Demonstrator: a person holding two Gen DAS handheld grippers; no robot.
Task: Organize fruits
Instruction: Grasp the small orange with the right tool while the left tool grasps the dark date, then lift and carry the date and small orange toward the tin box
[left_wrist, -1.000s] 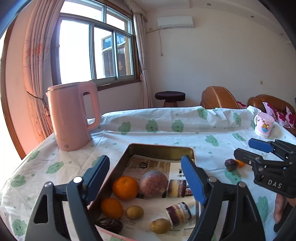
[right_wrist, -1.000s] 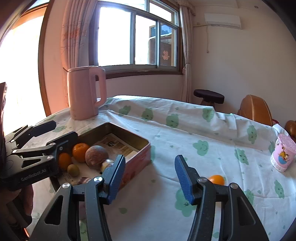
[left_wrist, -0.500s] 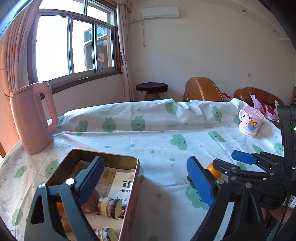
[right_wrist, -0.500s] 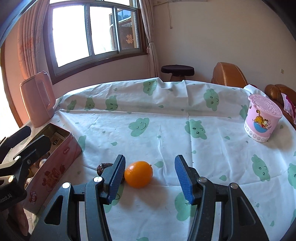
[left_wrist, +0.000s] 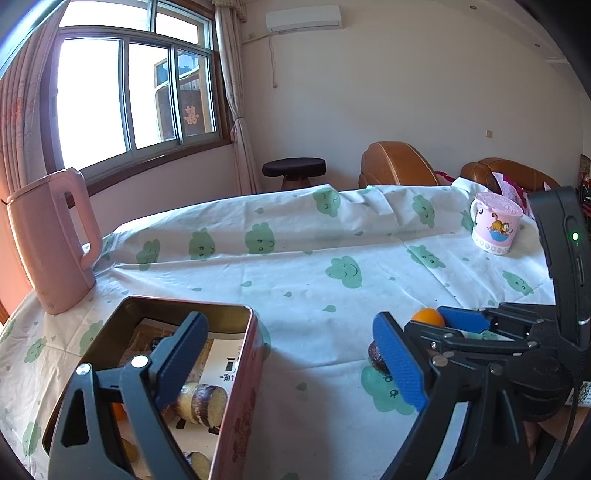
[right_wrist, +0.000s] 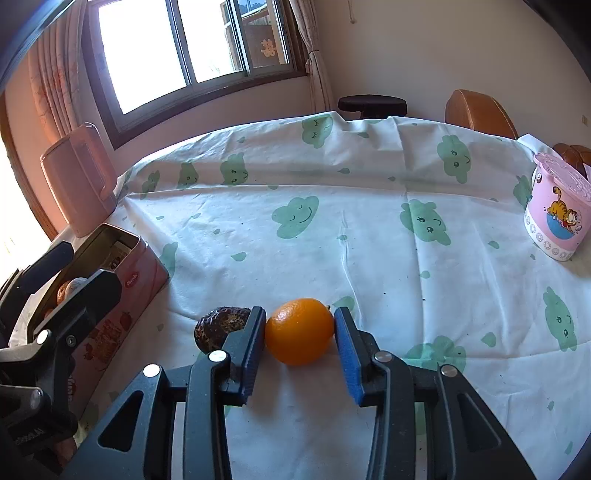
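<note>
Orange (right_wrist: 299, 331) half-hidden behind R tool (left_wrist: 432, 328)

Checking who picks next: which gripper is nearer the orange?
Right. The right gripper has its fingers on either side of the orange; the left gripper hovers by the tin.

Each camera looked forward and down along its own fingers, close above the bench (left_wrist: 314, 295). Both views shared the orange (right_wrist: 300, 331), the tin (left_wrist: 240, 398) and the pink kettle (left_wrist: 51, 240) beyond the fingers.
</note>
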